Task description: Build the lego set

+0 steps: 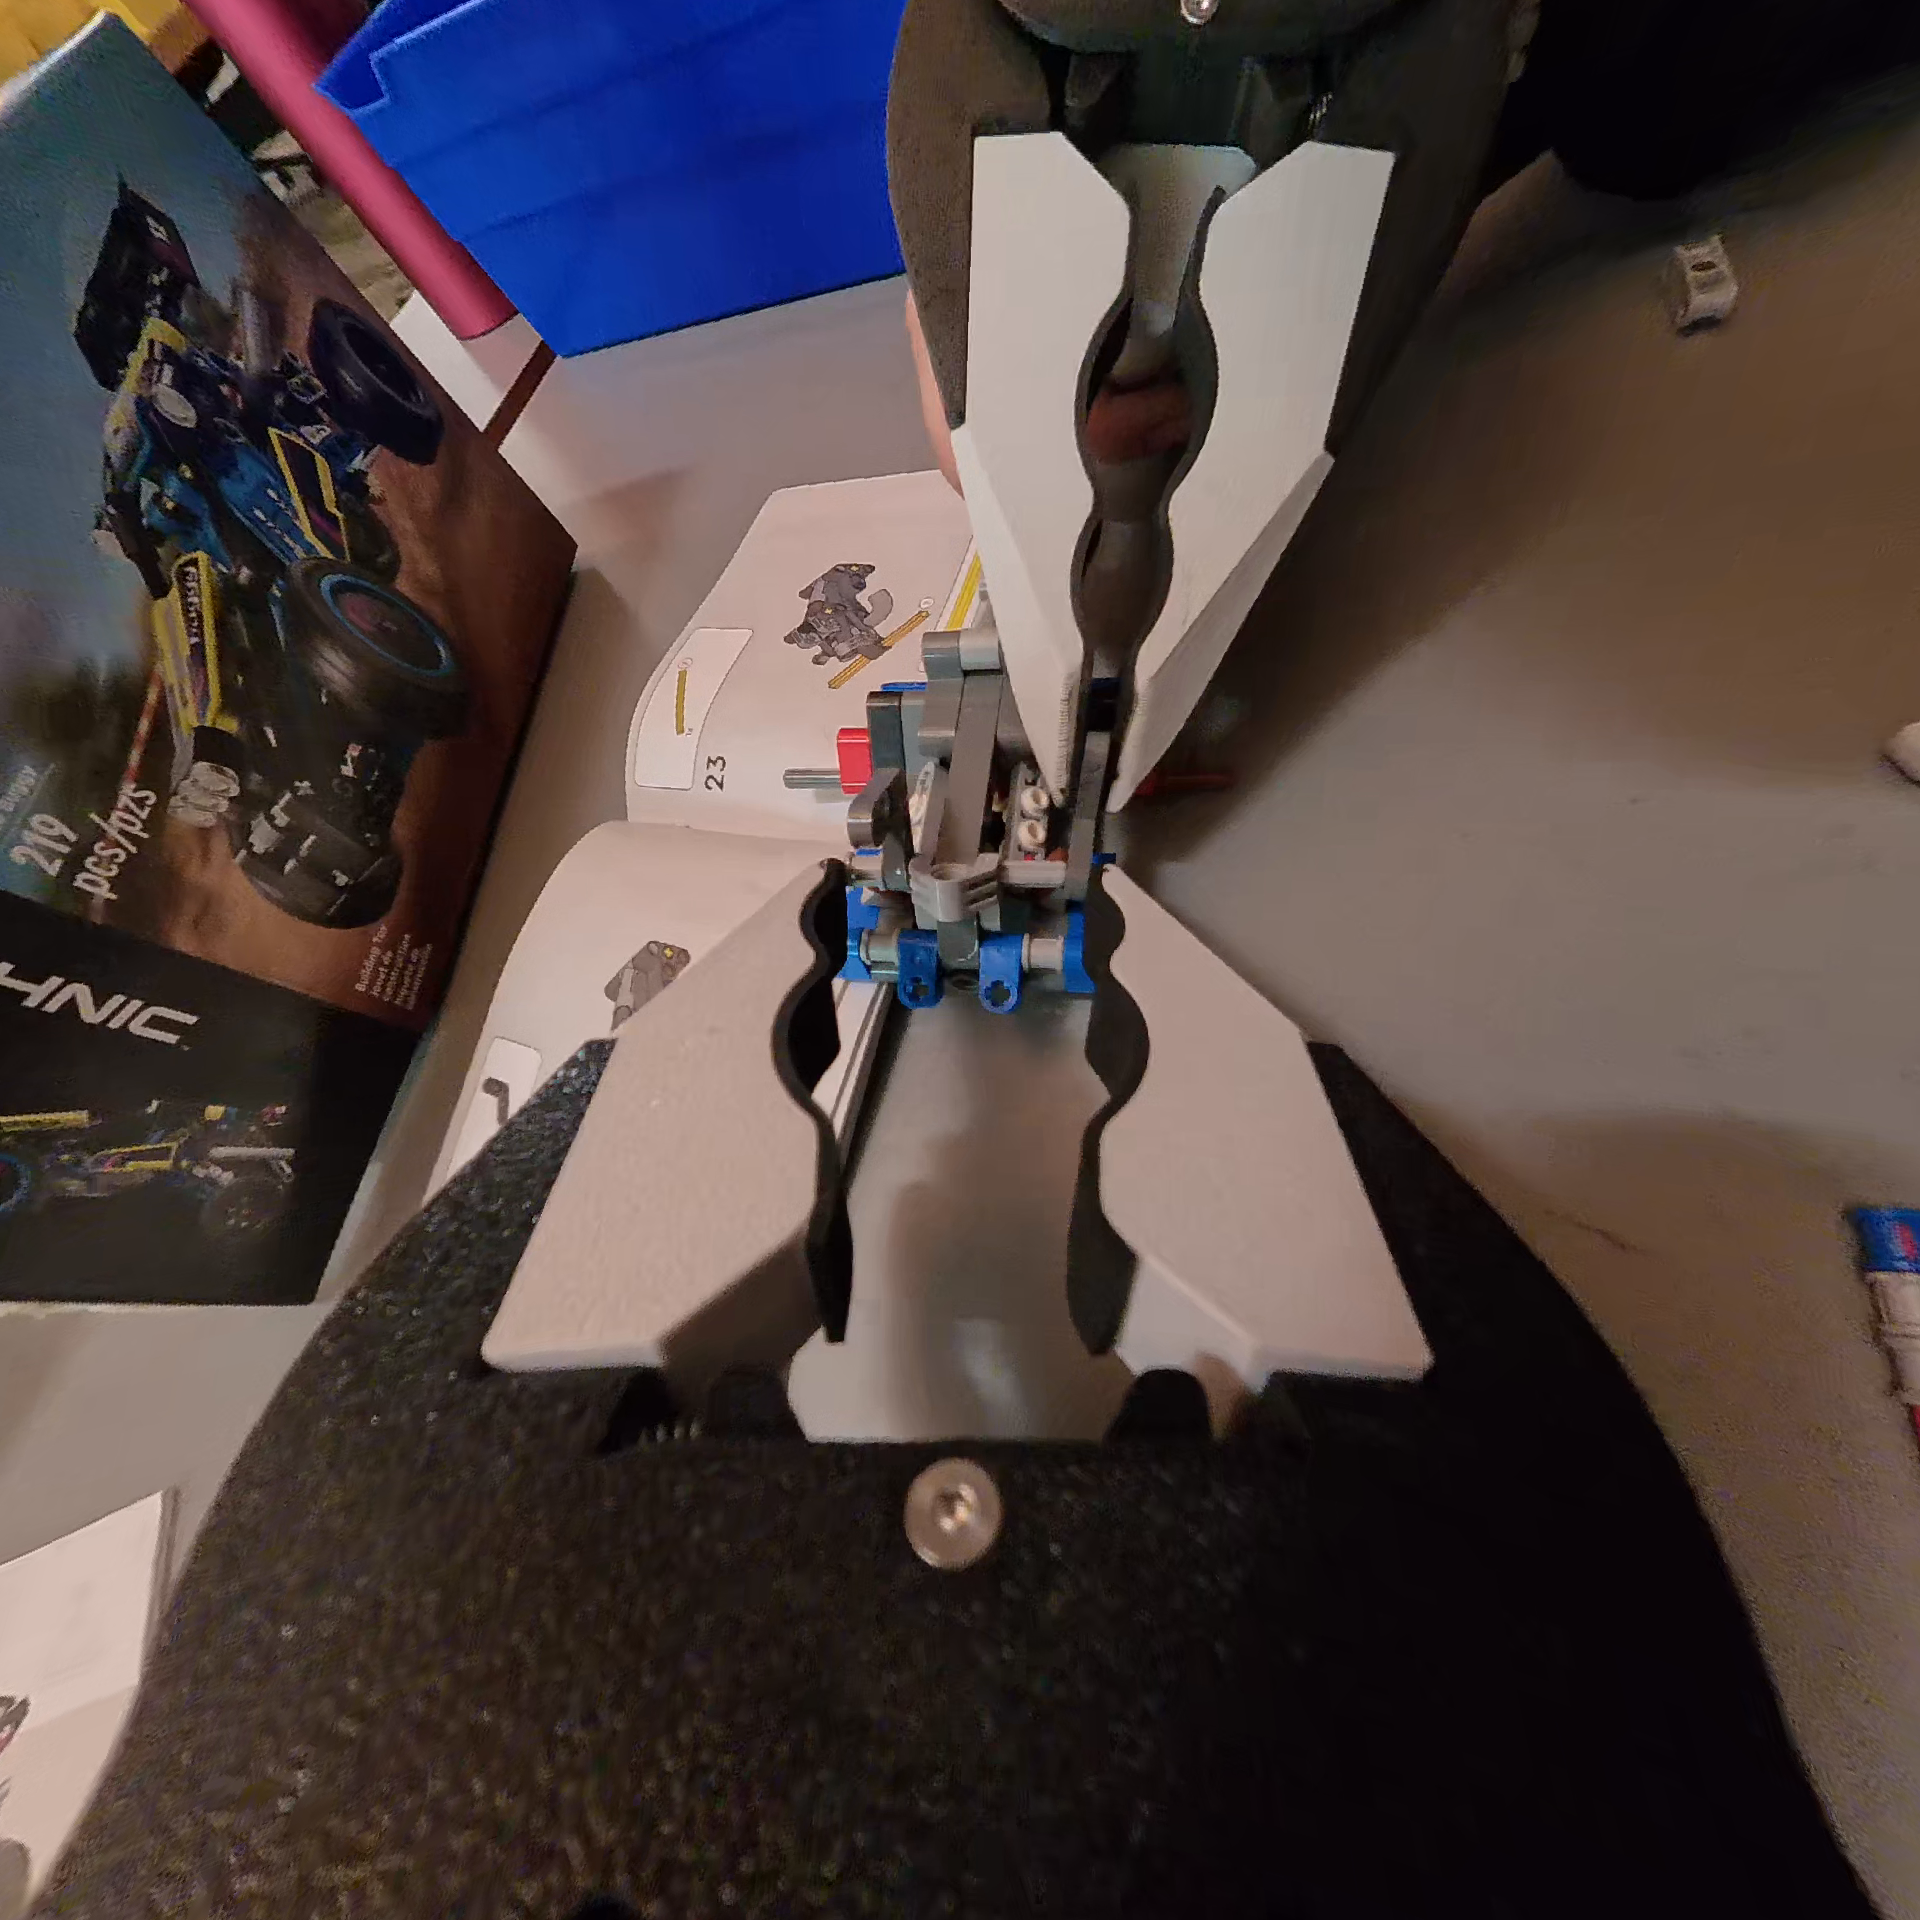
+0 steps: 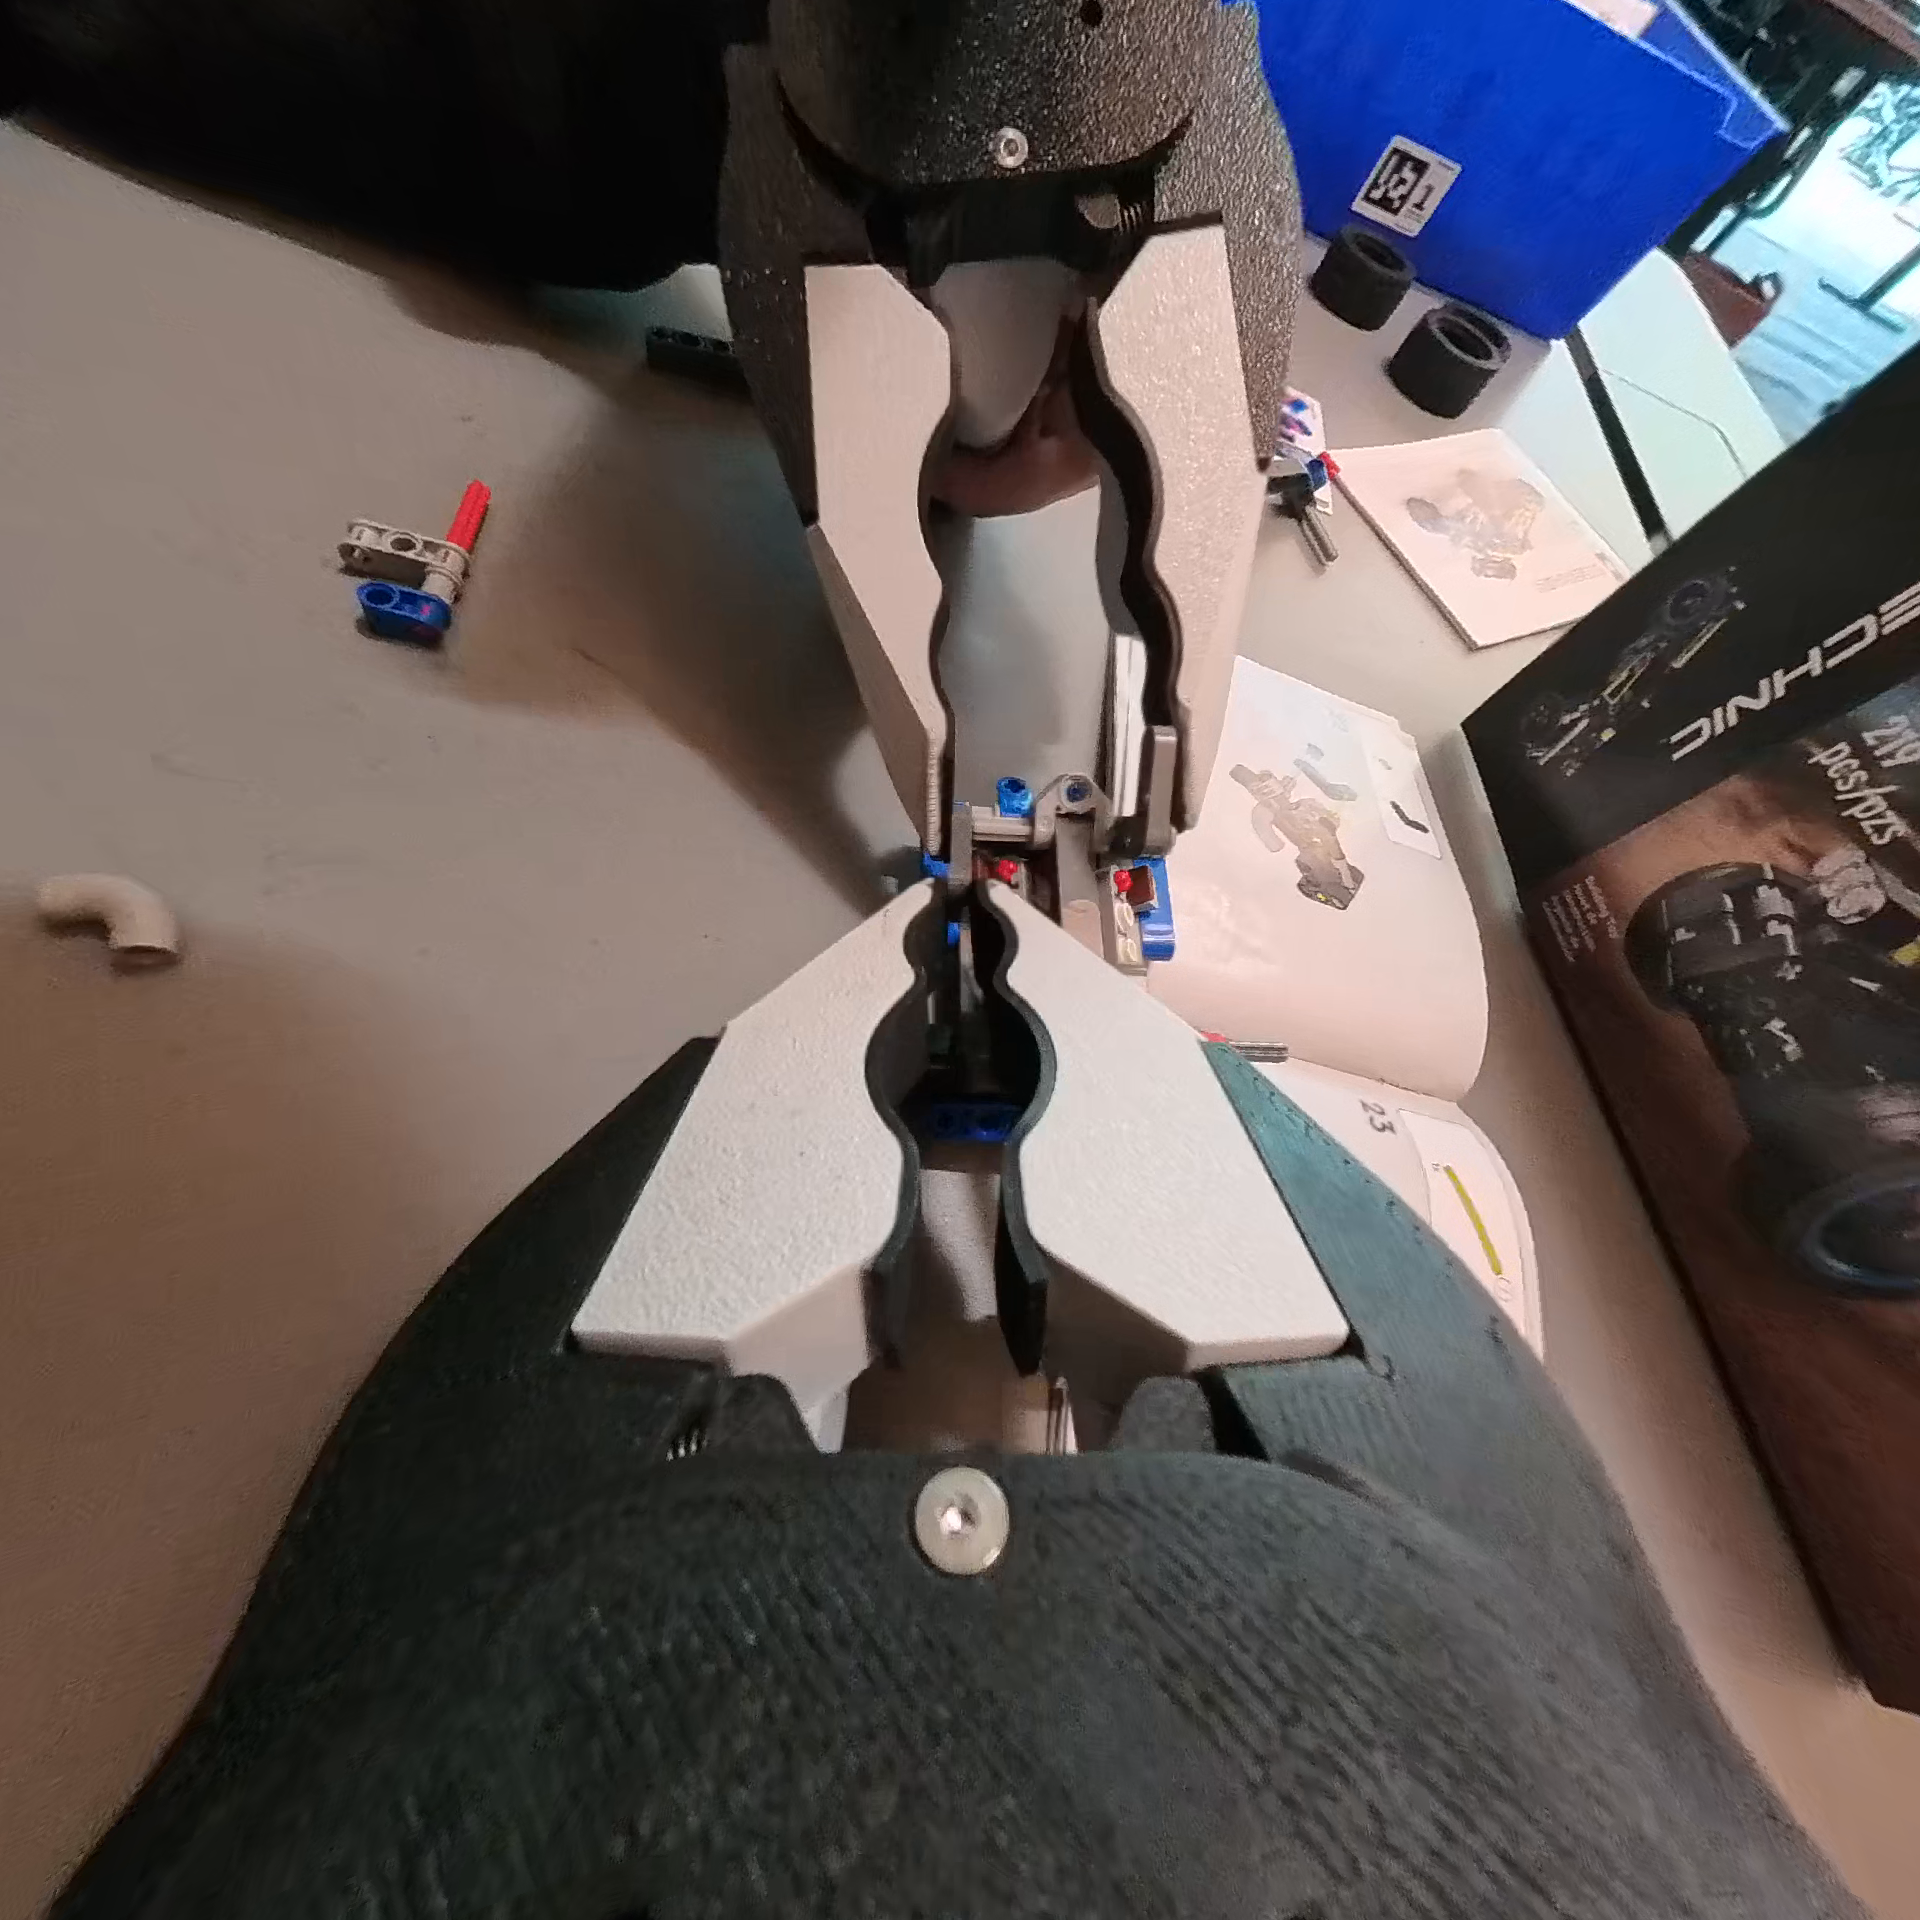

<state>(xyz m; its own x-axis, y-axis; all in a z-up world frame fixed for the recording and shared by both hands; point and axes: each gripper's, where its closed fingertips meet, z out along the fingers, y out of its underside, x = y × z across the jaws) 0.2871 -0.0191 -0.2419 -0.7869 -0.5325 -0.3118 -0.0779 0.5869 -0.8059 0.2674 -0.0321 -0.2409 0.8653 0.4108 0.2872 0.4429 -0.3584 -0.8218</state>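
Note:
A grey-and-blue building-brick assembly point(image 1: 961, 894) hangs over an open instruction booklet point(image 1: 727, 665). My left gripper point(image 1: 966, 894) is shut on it, with its pads against the blue sides. In the right wrist view, the left gripper point(image 2: 1049, 810) comes from above and clamps the assembly point(image 2: 1081, 862) across its width. My right gripper point(image 2: 964, 894) faces it and is shut on a thin dark grey beam point(image 2: 961, 831) at one side of the assembly. The left wrist view shows the right gripper point(image 1: 1089, 800) pinching that beam point(image 1: 1086, 831) from above.
A building-set box point(image 1: 208, 623) point(image 2: 1766, 935) lies beside the booklet point(image 2: 1351, 883). A blue bin point(image 1: 644, 156) point(image 2: 1507, 125) stands behind. Two black tyres point(image 2: 1361, 275), a second booklet point(image 2: 1486, 540), a small grey, red and blue sub-assembly point(image 2: 416, 561) and a white elbow piece point(image 2: 104, 914) lie on the table point(image 2: 312, 779). My two grippers' fingertips are within a few centimetres of each other. The white elbow piece point(image 2: 104, 914) lies around 12 cm away from my right fingertips.

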